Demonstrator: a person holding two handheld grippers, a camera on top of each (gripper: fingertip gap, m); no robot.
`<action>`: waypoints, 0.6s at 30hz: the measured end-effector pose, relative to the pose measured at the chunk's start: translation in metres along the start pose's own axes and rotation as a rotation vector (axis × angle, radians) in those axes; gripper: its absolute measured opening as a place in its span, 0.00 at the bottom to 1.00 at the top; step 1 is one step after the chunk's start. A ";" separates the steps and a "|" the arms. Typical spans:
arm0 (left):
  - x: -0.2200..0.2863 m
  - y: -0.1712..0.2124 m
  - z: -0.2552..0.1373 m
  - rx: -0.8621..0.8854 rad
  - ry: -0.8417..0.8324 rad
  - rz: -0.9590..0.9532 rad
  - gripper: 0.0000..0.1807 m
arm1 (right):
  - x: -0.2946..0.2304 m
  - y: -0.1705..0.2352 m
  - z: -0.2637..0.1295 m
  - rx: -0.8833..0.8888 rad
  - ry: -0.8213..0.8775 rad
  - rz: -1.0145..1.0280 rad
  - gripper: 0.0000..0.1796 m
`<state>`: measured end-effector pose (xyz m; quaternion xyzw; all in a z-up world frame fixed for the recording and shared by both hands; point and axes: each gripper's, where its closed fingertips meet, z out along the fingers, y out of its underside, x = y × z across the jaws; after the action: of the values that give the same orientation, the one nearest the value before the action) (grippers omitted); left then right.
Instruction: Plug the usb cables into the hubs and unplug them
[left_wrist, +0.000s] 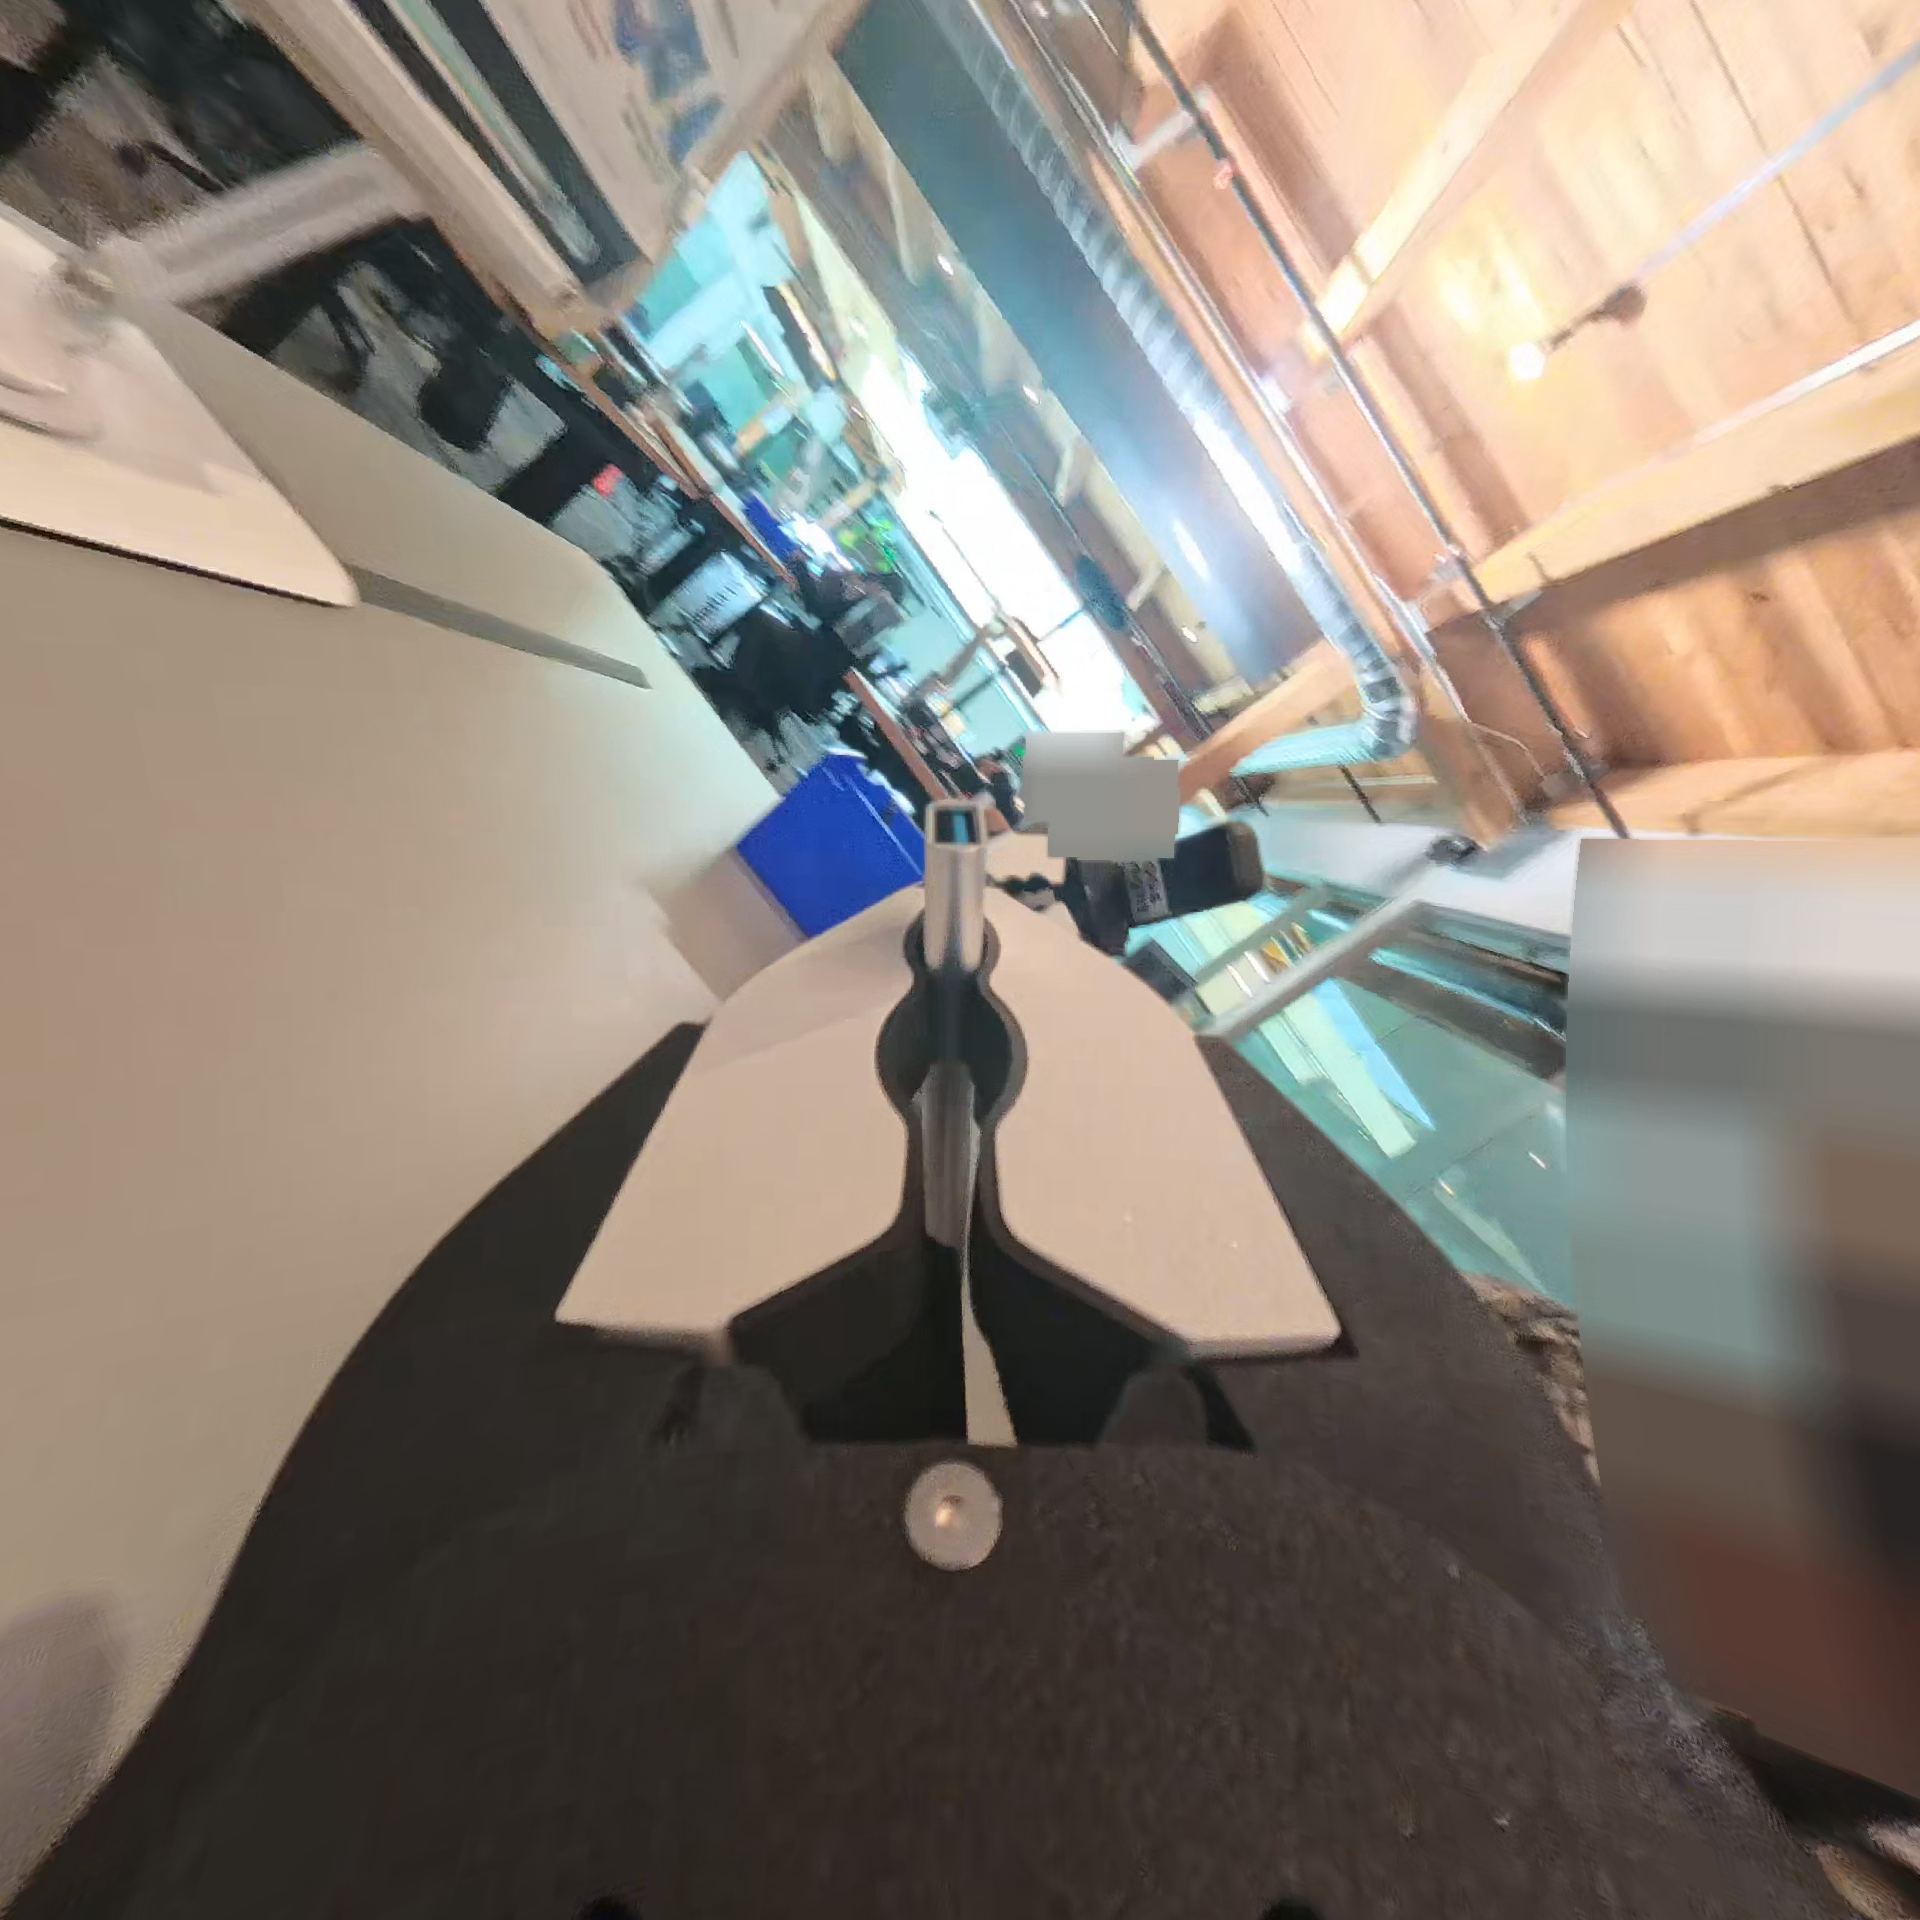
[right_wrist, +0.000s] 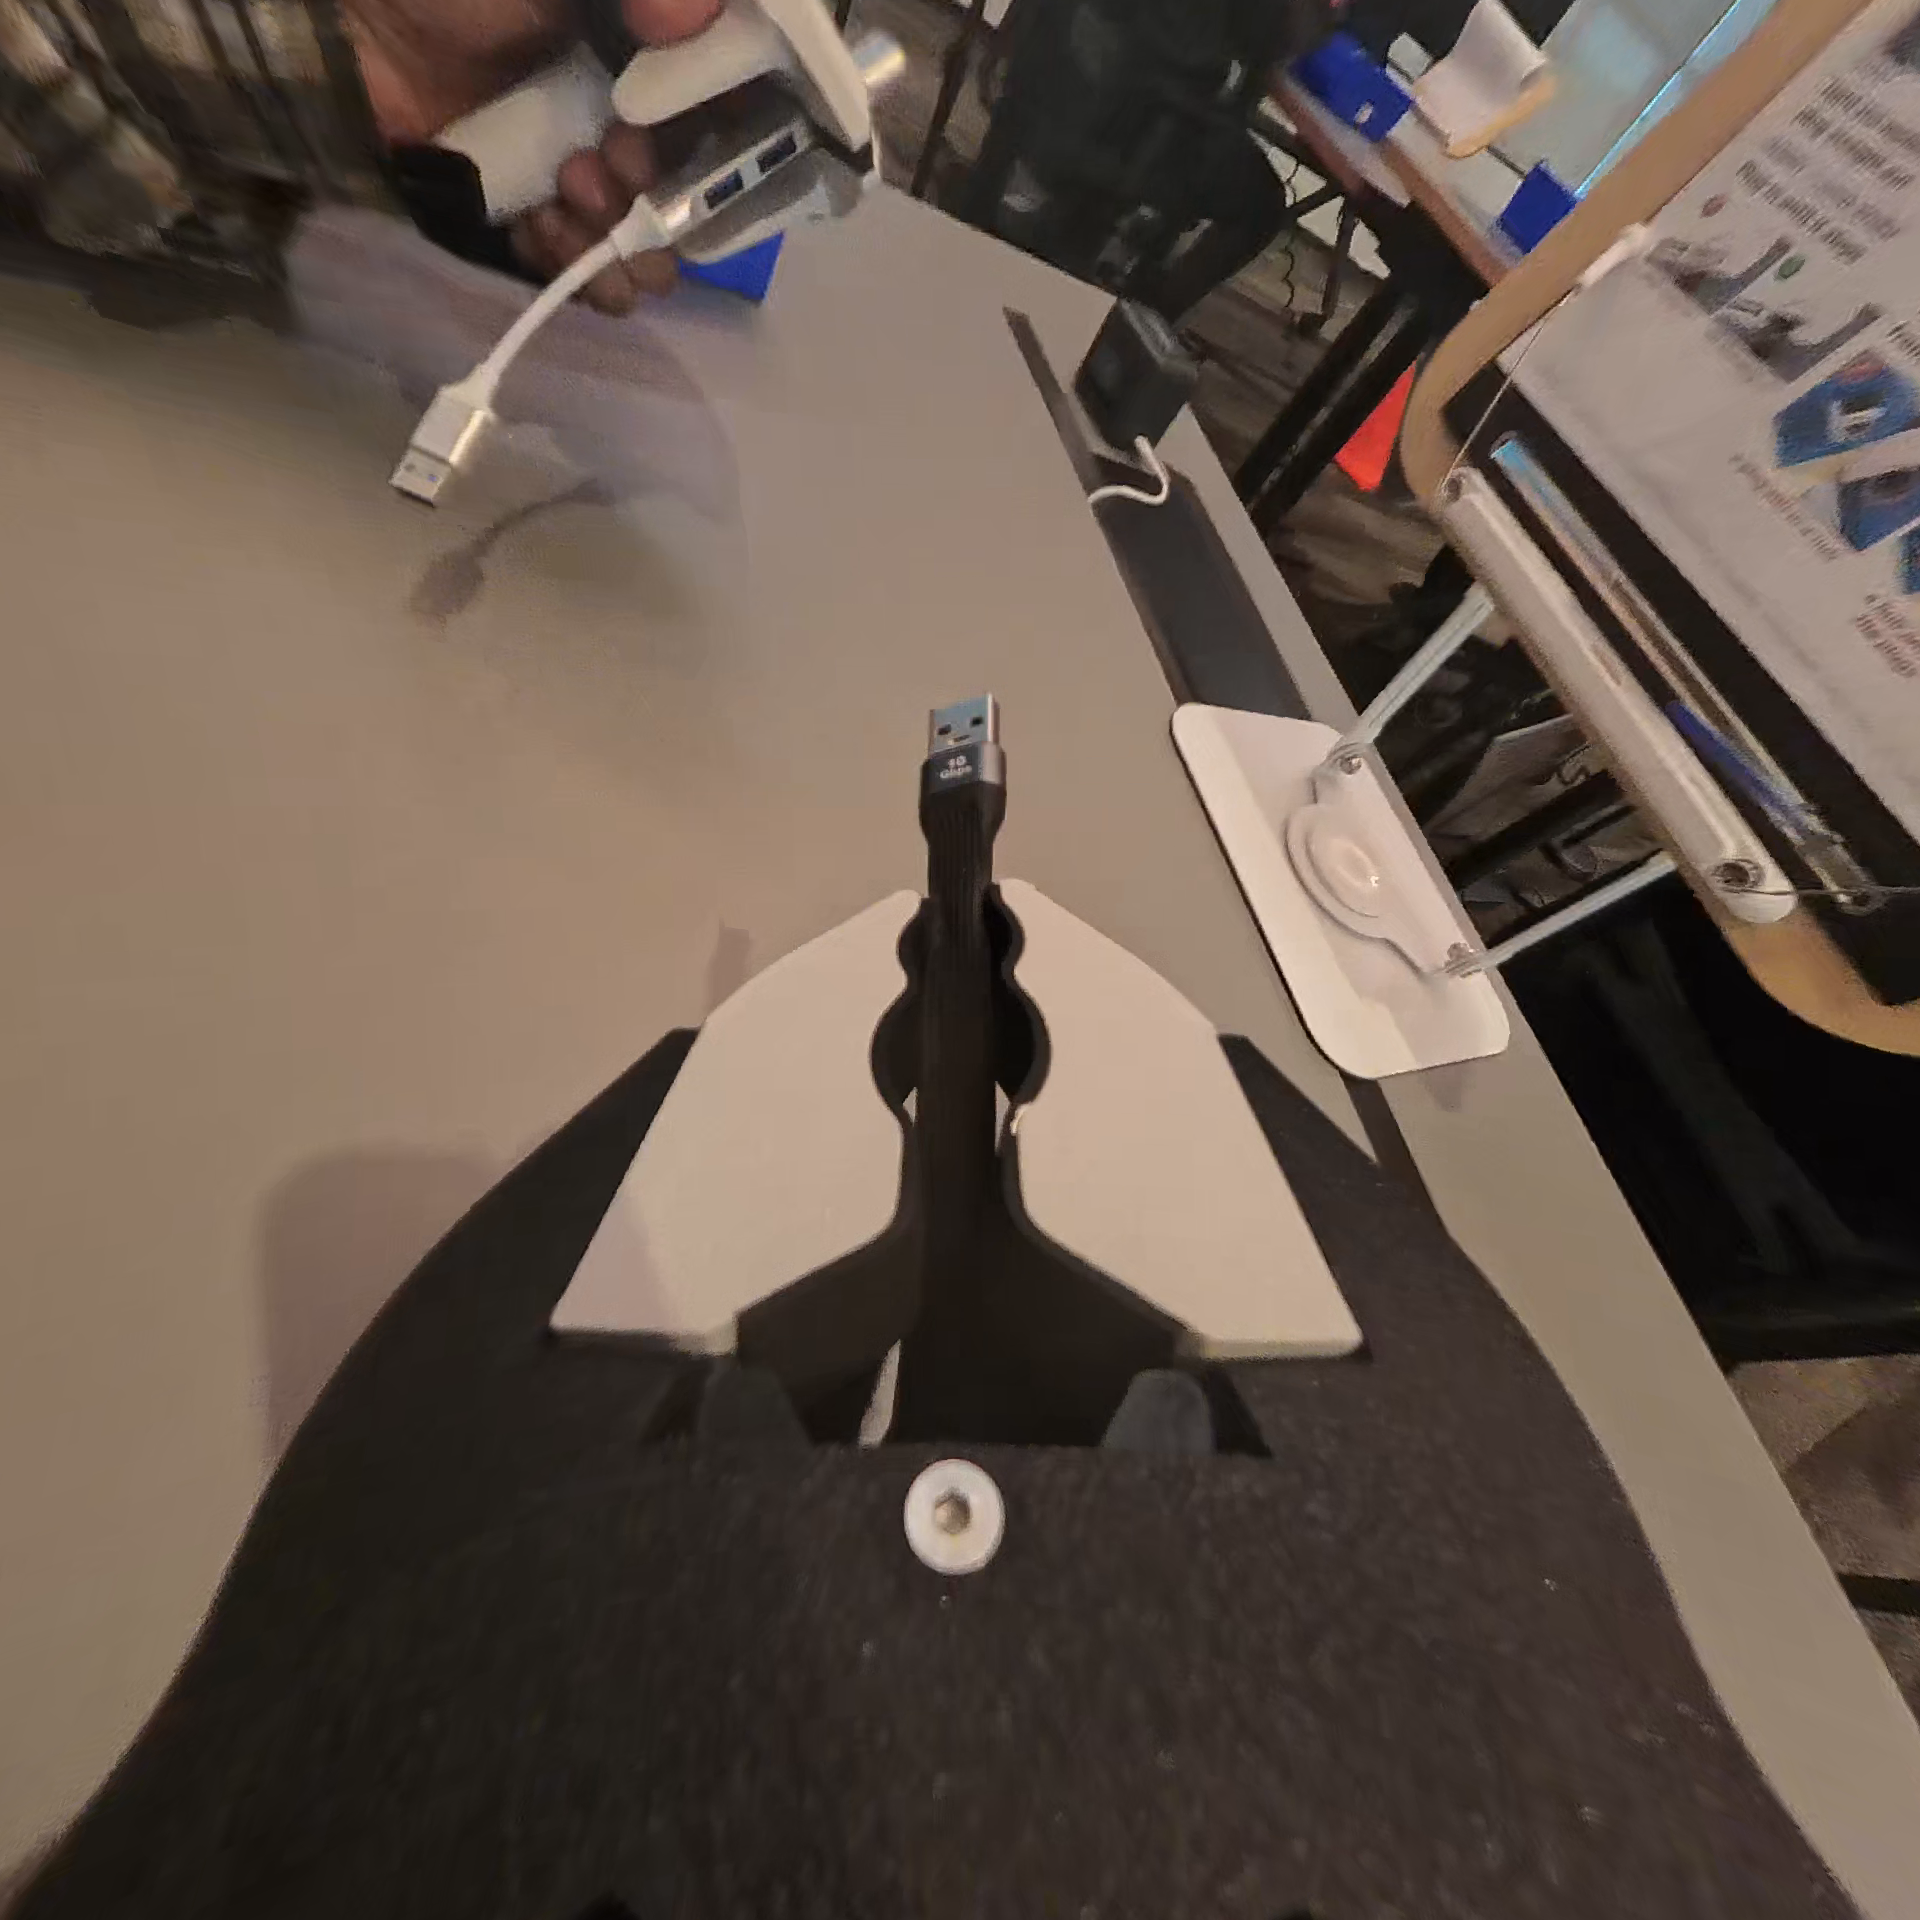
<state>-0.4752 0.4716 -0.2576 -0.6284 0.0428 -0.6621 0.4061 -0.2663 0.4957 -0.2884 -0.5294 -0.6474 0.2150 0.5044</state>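
Grippers (left_wrist: 954, 997) (right_wrist: 958, 997) clamp hub (left_wrist: 954, 894), black cable (right_wrist: 958, 790), apparently unplugged

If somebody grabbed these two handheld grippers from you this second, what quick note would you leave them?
Left gripper: shut on the silver hub, held up in the air, one end poking out past the fingers.
Right gripper: shut on the black USB cable, plug pointing forward over the grey table.
In the right wrist view the hub shows blue ports, all empty, and its own white lead hangs loose.
Done: both parts picked up.
Left: line up plug and port, push in, then pull out again.
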 end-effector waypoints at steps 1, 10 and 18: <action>0.008 0.006 0.008 -0.031 0.036 0.005 0.01 | 0.000 -0.005 -0.003 0.005 0.002 0.006 0.04; 0.037 0.042 0.037 -0.164 0.173 0.061 0.01 | -0.002 -0.029 -0.026 -0.018 0.016 0.024 0.05; 0.037 0.054 0.033 -0.136 0.192 0.049 0.01 | 0.001 -0.013 -0.048 -0.075 0.073 0.067 0.05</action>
<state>-0.4163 0.4291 -0.2521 -0.5869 0.1417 -0.7046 0.3728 -0.2301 0.4798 -0.2583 -0.5769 -0.6180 0.1882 0.4999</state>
